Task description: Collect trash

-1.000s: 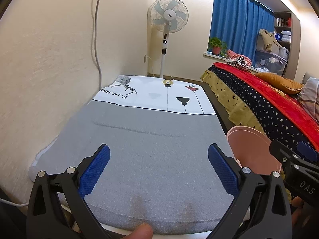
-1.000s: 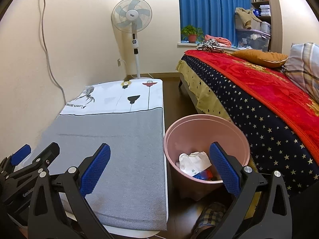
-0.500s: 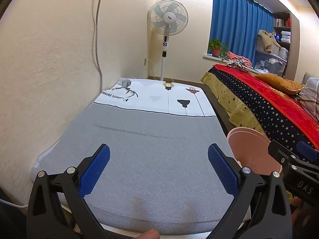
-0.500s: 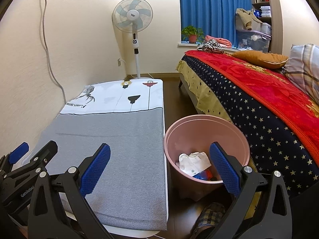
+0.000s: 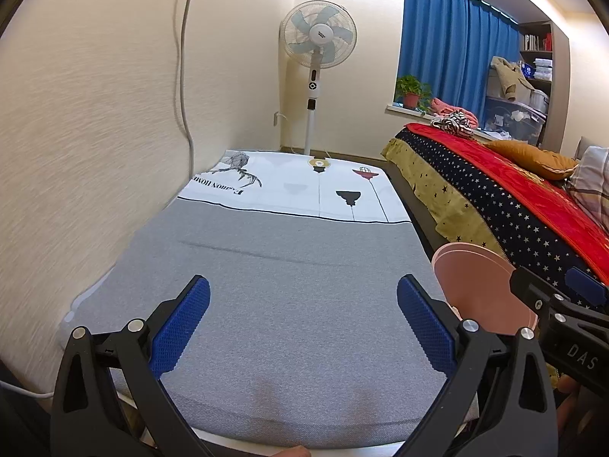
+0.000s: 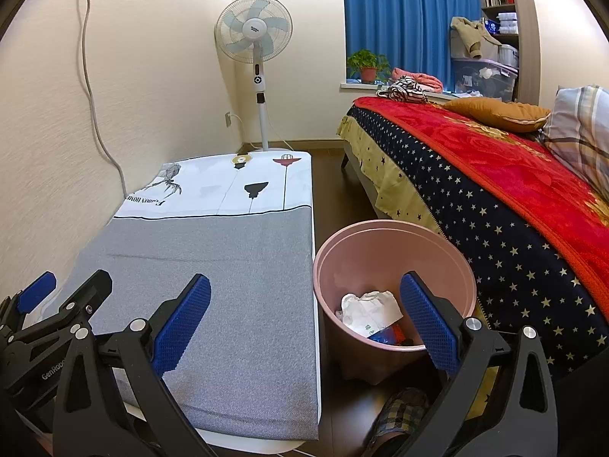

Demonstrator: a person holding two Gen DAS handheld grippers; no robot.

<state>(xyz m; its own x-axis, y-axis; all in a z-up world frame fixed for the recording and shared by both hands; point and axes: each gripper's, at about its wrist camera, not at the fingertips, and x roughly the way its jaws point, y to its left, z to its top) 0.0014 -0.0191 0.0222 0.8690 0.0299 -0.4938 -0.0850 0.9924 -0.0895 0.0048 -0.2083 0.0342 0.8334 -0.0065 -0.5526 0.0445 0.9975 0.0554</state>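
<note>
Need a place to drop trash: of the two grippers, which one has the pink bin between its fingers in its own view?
The right gripper: the pink bin sits between its fingers.

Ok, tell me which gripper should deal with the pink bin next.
Right. The right gripper hangs open with the pink bin and its crumpled white trash just ahead. The left gripper, also open, faces the grey cloth, with the bin off to its side.

A: Where does the left wrist view sit?
B: Low over the grey cloth-covered table (image 5: 289,285), facing along it toward the standing fan (image 5: 319,43).
A: And the right?
B: Just beside it, same heading, closer to the pink bin (image 6: 392,266). Both share table, fan, bed (image 6: 514,190).
</note>
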